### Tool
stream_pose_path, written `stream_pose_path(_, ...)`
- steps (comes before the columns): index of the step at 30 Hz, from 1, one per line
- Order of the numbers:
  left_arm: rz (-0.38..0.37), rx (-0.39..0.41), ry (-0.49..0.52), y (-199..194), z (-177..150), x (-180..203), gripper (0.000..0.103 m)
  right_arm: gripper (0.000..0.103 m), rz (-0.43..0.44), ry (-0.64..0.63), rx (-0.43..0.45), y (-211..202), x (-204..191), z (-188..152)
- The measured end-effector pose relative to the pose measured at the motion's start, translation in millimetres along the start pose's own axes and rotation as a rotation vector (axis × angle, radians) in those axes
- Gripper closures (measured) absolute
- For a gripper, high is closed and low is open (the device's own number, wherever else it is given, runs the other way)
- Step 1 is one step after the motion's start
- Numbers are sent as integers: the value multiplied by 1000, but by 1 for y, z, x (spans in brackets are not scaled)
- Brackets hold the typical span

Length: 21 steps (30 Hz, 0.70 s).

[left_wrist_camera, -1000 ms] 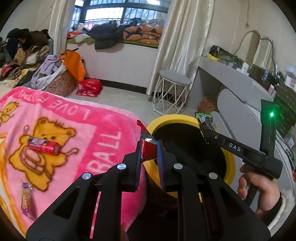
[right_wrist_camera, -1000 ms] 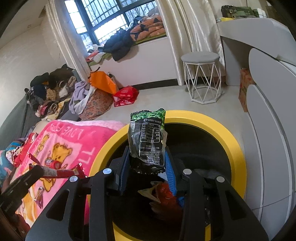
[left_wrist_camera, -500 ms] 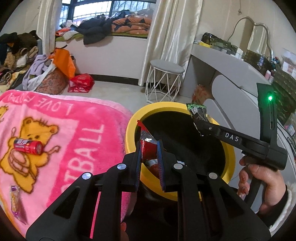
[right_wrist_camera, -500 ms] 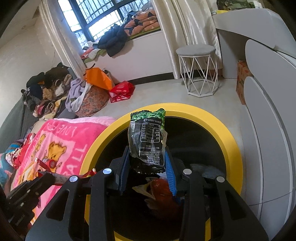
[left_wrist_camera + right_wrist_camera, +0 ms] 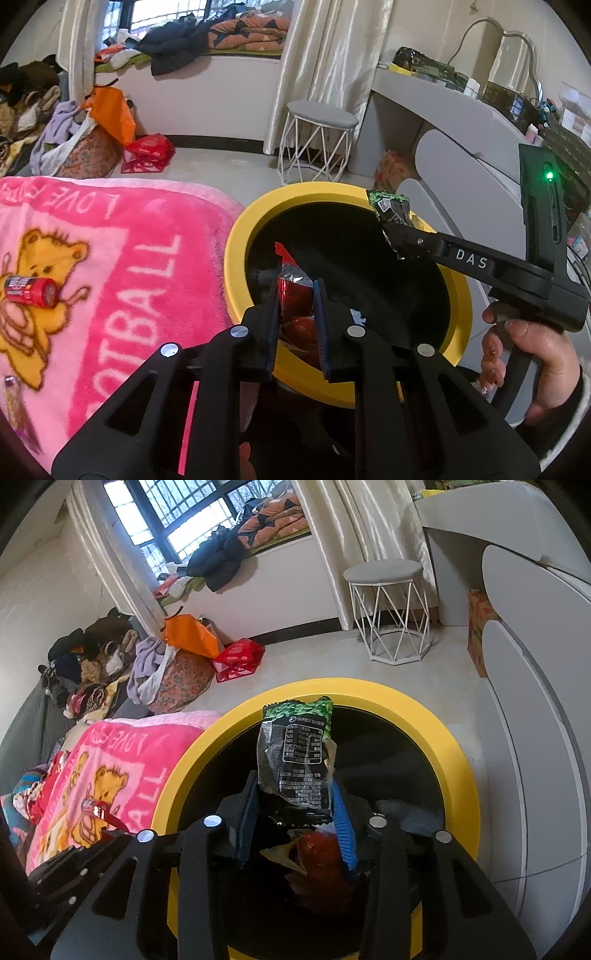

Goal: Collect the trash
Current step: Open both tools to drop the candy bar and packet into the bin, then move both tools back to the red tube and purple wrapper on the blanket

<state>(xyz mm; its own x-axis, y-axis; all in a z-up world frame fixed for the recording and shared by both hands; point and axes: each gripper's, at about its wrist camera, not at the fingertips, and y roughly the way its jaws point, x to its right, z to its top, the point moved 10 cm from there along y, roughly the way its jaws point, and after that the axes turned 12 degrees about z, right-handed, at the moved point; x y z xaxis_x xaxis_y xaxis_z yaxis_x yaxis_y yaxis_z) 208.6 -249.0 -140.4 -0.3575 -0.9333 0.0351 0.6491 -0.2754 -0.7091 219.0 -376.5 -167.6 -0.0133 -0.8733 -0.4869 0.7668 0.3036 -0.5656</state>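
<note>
— Where do we stand with the trash?
— Our left hand-held gripper (image 5: 297, 295) is clamped on a crumpled red foil wrapper (image 5: 291, 291) over the round yellow-rimmed black bin (image 5: 236, 236).
— And the right hand-held gripper (image 5: 295, 805)?
— Its jaws have just been opening; the black-and-green snack packet (image 5: 295, 757) stands between them above the bin. We cannot tell whether the pads grip it. A red tube-shaped wrapper (image 5: 31, 291) lies on the pink bear-print blanket (image 5: 140, 258).
</note>
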Motion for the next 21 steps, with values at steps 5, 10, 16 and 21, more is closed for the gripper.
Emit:
stream_pose_path(5,-23,14,-21,-4,3,-3,41,41,-4,31,22,-5,5,4)
stream_pose_path(10,5,62,-74,-20,7,-31,24,40,23,-16,34,-4,-12,7)
stream_pose_path(16,160,126,-144,-51,4,-102,19,37,155,-189,-21,22,-90,6)
stream_pose_path(21,278,146,-212,-75,-9,-162,19,37,269,-345,-119,61,-167,-13)
